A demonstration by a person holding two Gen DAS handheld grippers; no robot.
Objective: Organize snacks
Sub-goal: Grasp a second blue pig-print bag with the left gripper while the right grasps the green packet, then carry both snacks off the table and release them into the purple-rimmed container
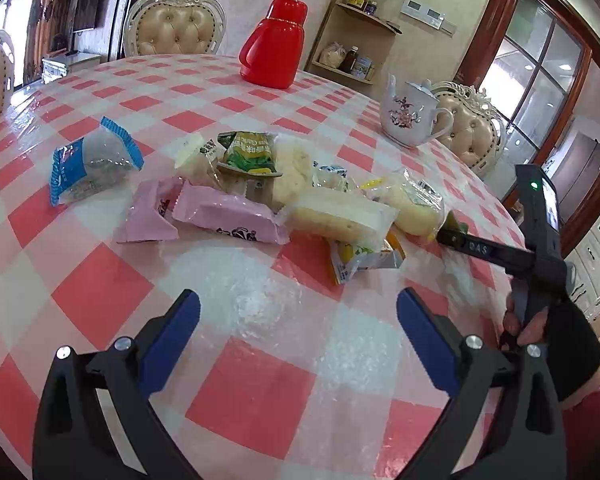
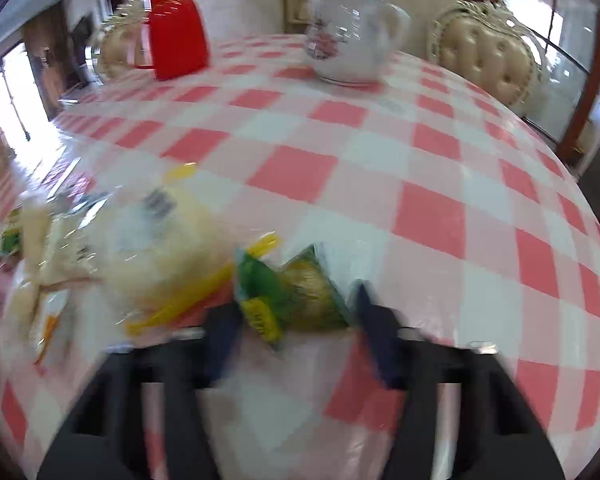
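My left gripper [image 1: 298, 312] hangs over a bare patch of the checked tablecloth [image 1: 100, 292], its blue pads wide apart with nothing between them. The snacks lie in a loose heap just beyond it, near the middle of the table: two pink packets [image 1: 228, 216] at the near left of the heap, a clear-wrapped pale cake [image 1: 340, 218] to their right, a green packet [image 1: 250, 154] propped on top further back, and an orange-and-yellow sachet [image 1: 360, 260] half tucked under the cake. A blue-edged clear packet [image 1: 92, 162] lies apart, off to the left.

My right gripper [image 2: 296, 320] is at the right end of the heap. Its pads stand on either side of a green and yellow packet [image 2: 292, 292], but that view is smeared by motion, so I cannot tell whether they press it or just flank it. In the left view only the gripper's black body [image 1: 536, 216] and my gloved hand [image 1: 556, 336] show; its tips are hidden behind the wrapped cakes.

Two vessels stand at the far side: a red thermos jug [image 1: 272, 44] with its cap on, and to its right a white floral teapot [image 1: 410, 114] with its lid on. What they hold is not visible. Several wrappers at the back of the heap overlap too much to name.
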